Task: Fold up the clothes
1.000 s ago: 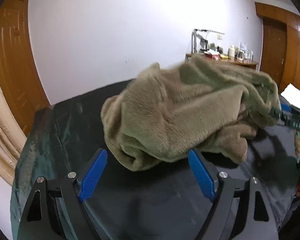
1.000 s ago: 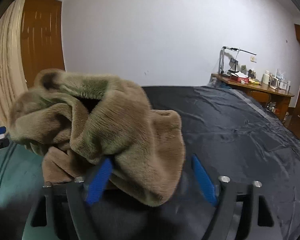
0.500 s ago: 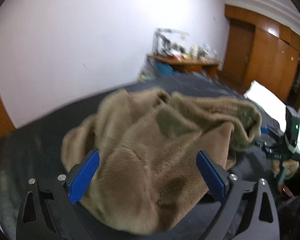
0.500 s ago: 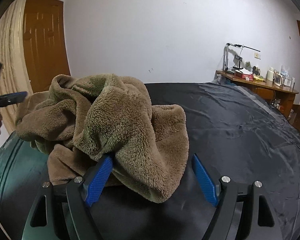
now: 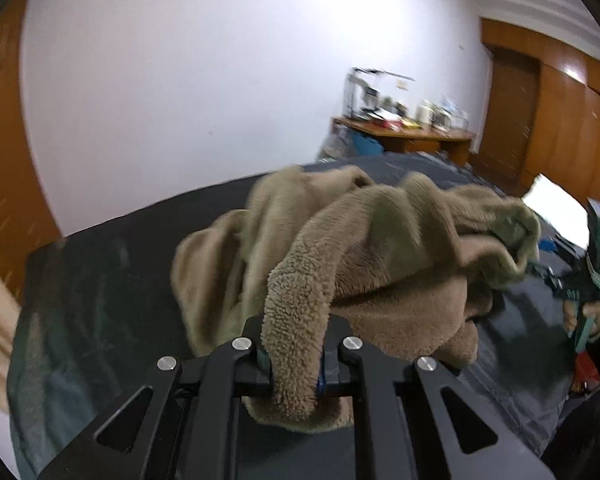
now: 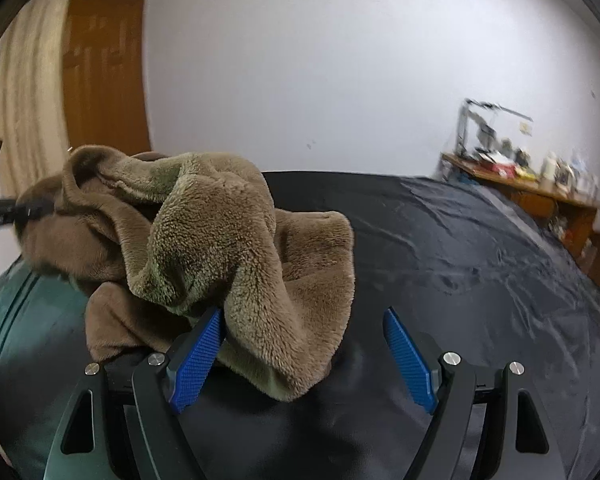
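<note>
White wall and brown wooden doors stand behind a broad dark cloth-covered surface (image 6: 460, 248) that carries a heap of brown fleece garment (image 6: 220, 240). On the left gripper (image 5: 294, 364) the 2 fingers are drawn tight together on a rolled fold of the fleece, which rises from between them toward the main heap (the blue pads are almost wholly buried in the pile). On the right gripper (image 6: 304, 356) the 2 fingers (image 6: 410, 364) stand wide apart; the garment's near lobe hangs down between them, touching the inner face of the left-hand one and staying clear of the other. Seen from the right wrist, the heap sits toward the surface's left side, near where teal fabric (image 6: 16, 320) shows at the edge, and bare dark cloth stretches away to the right toward a cluttered wooden desk (image 6: 520, 184).
</note>
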